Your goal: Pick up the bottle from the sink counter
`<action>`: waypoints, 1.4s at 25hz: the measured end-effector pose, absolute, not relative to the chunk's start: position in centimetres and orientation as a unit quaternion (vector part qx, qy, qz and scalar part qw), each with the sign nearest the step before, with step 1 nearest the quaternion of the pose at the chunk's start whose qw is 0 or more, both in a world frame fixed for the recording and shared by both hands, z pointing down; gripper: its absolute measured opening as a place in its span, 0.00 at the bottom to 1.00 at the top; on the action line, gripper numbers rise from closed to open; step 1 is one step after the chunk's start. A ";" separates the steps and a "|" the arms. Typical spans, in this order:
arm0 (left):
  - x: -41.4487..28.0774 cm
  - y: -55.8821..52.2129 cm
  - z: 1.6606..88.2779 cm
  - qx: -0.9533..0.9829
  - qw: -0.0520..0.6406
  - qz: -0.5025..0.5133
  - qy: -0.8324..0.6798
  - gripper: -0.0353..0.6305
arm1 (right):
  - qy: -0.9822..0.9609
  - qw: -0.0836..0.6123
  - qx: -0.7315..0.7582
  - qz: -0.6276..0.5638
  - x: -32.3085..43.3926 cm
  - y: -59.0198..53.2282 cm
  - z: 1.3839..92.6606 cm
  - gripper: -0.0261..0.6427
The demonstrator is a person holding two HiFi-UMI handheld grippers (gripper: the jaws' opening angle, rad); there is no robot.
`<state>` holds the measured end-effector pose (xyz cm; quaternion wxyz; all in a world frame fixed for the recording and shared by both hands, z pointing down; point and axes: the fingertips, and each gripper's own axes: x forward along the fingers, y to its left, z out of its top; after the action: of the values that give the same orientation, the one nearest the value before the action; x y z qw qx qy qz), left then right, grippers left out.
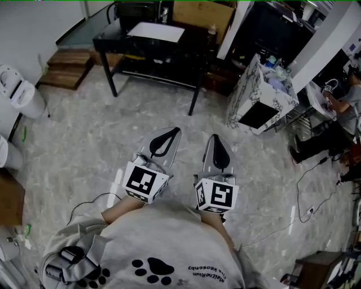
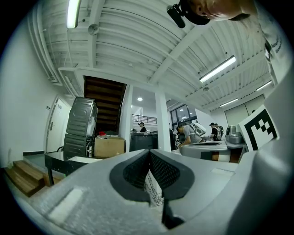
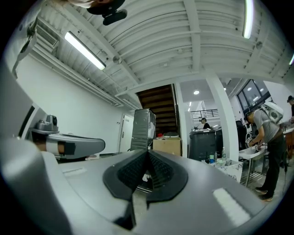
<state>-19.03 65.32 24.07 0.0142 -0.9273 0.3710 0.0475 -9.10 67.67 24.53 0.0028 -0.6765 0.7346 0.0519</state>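
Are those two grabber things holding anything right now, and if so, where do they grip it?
Nothing is held. The left gripper and the right gripper both have their jaws shut together with nothing between them.

workshop hall: black workbench [image 1: 192,46], cardboard box [image 1: 203,14], strip lights [image 3: 85,50].

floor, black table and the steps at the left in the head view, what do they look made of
Floor: pale grey veined stone or stone-look tile, polished, since it shows soft glare. Black table: glossy dark top, perhaps glass or lacquer, as it mirrors light; its thin legs look like metal. Steps: brown wood, matt, with plank edges showing.
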 end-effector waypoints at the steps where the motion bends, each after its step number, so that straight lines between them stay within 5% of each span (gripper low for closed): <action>1: -18.8 64.4 24.1 -0.928 0.014 0.047 0.369 0.05 | 0.734 0.002 -0.677 0.051 -8.9 66.7 24.6 0.04; 35: -17.2 37.0 25.4 -0.953 -0.011 0.049 0.299 0.05 | 0.697 -0.030 -0.715 0.040 -8.4 40.2 25.9 0.04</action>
<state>-17.22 36.99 25.37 -0.0113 -0.9530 0.2989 0.0489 -8.42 40.20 25.92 -0.0296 -0.7149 0.6975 0.0395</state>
